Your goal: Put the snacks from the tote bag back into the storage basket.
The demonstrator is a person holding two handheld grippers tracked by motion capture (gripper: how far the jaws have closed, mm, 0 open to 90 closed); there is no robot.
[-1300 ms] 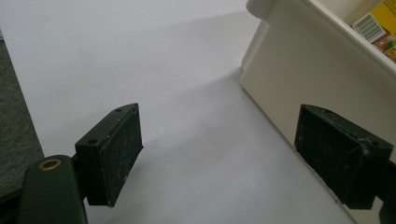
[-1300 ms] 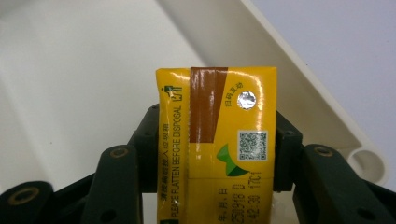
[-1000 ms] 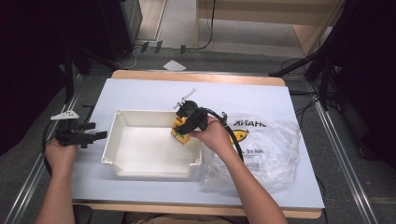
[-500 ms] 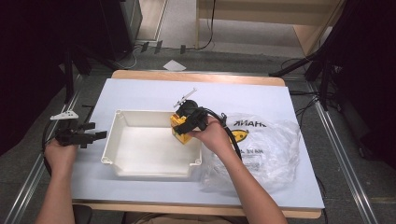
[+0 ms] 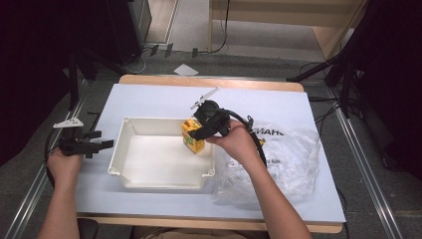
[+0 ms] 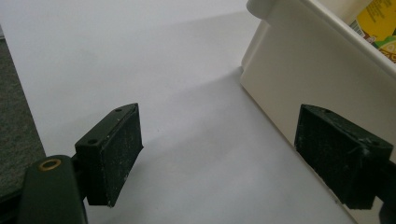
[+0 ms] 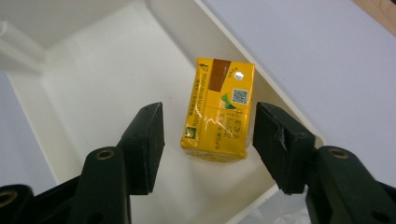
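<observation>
Jaws of the right gripper (image 7: pixel 208 140) stand apart on either side of a yellow carton (image 7: pixel 219 112), with a clear gap on the left and very little on the right. The carton sits upright in the white tray (image 5: pixel 149 164), against its right wall near the far corner. My reading is that this is the release at the end of a placement: the carton looks set down and let go. The next move would call for lifting the gripper straight up and away without the right jaw brushing the carton and tipping it.

The left gripper (image 6: pixel 219 158) also has its jaws wide apart, holding nothing, low over the counter (image 6: pixel 140 56) just beside the tray's left outer wall.

The right gripper view gives the carton's printed top and the gaps beside it, which the high view hides behind the gripper body. The high view alone gives the layout: a crumpled plastic bag (image 5: pixel 293 159) with printing lies right of the tray under the person's forearm, perhaps the source of further items. The left gripper view catches a sliver of the carton over the tray rim.
</observation>
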